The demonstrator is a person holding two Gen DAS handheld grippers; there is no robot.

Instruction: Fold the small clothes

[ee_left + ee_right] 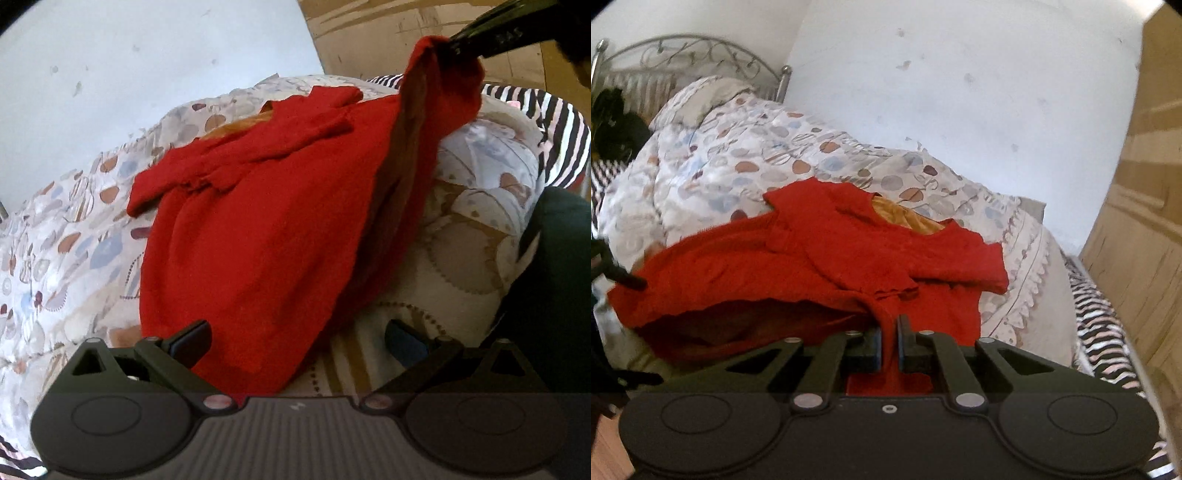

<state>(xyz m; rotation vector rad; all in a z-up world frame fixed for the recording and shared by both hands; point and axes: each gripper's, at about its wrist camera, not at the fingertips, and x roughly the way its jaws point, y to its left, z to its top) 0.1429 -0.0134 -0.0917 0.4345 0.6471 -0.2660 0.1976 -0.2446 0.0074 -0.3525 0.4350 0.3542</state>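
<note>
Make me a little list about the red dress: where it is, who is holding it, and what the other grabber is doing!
garment: red dress, with an orange lining at the neck
lies on: patterned quilt on a bed
right tool: shut on a bunched edge of the dress, lifting it
left tool: open, the dress hem between its fingers, not gripped
fold: not yet done

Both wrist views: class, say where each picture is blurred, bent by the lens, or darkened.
Left wrist view: the wall edge bows, corners go black, the red garment is fairly sharp. Right wrist view: the wardrobe curves, the headboard and the garment's left edge smear, the shut right claw stays crisp.
</note>
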